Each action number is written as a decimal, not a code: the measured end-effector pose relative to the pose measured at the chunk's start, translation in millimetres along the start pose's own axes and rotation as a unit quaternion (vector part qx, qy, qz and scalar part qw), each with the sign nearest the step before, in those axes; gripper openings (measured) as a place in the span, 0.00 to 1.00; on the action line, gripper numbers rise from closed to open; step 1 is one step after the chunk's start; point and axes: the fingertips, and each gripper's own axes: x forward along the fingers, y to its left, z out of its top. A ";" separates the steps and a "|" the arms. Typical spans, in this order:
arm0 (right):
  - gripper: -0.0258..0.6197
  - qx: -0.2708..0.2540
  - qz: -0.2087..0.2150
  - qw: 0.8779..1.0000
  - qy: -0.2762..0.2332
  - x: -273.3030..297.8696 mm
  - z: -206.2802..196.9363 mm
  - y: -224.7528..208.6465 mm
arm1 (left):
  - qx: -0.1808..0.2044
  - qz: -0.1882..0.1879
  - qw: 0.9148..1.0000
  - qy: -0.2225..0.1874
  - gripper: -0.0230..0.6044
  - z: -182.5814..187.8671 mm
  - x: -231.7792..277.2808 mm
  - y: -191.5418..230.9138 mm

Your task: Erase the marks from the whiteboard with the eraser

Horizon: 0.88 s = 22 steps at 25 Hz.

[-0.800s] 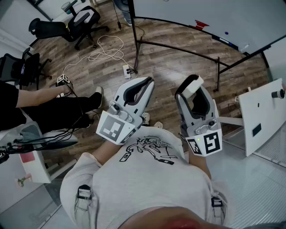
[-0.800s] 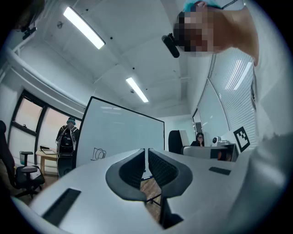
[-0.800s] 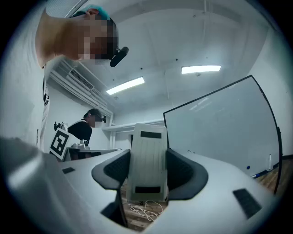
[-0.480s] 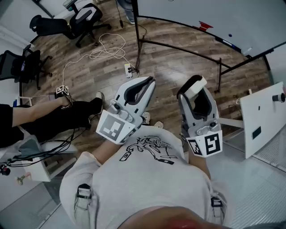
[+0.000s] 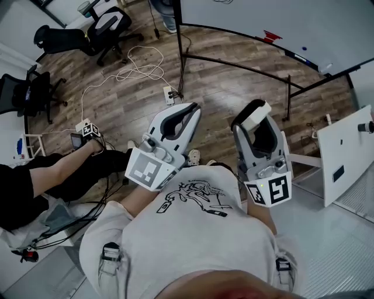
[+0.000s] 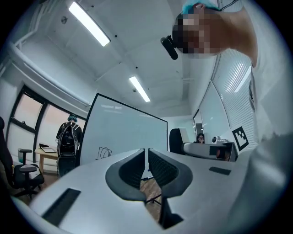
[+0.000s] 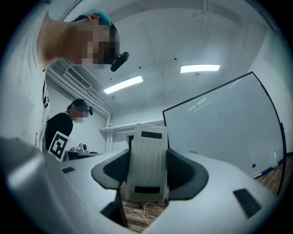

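**Eraser in Right Tongs, Whiteboard Ahead and Out of Reach**

The right tongs (image 5: 257, 112) are clamped on the eraser (image 7: 147, 160), gripping it by its two long sides. In the right gripper view the eraser's long axis stands upright, across the line of the jaws, with its ribbed back toward the camera. Its wiping face therefore probably points forward.

The left tongs (image 6: 146, 153) are empty. Their jaws are drawn together, leaving only a thin slit.

Both tongs are held close to the person's chest and aim forward. The whiteboard (image 5: 263, 17) stands on its frame ahead of them, well apart across the wooden floor (image 5: 222, 87).

The left gripper view shows a scribbled mark (image 6: 104, 153) low on the board. The board is not yet touched.

The right hand carries the tool, so the coming move is judged to be an approach with that arm. The eraser's flat face should be brought square against the board at the mark.
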 end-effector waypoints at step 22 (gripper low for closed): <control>0.44 -0.002 -0.020 1.000 0.016 57.8 -19.9 -85.4 | -0.009 -0.005 1.000 -0.002 0.10 -15.2 90.8 49.5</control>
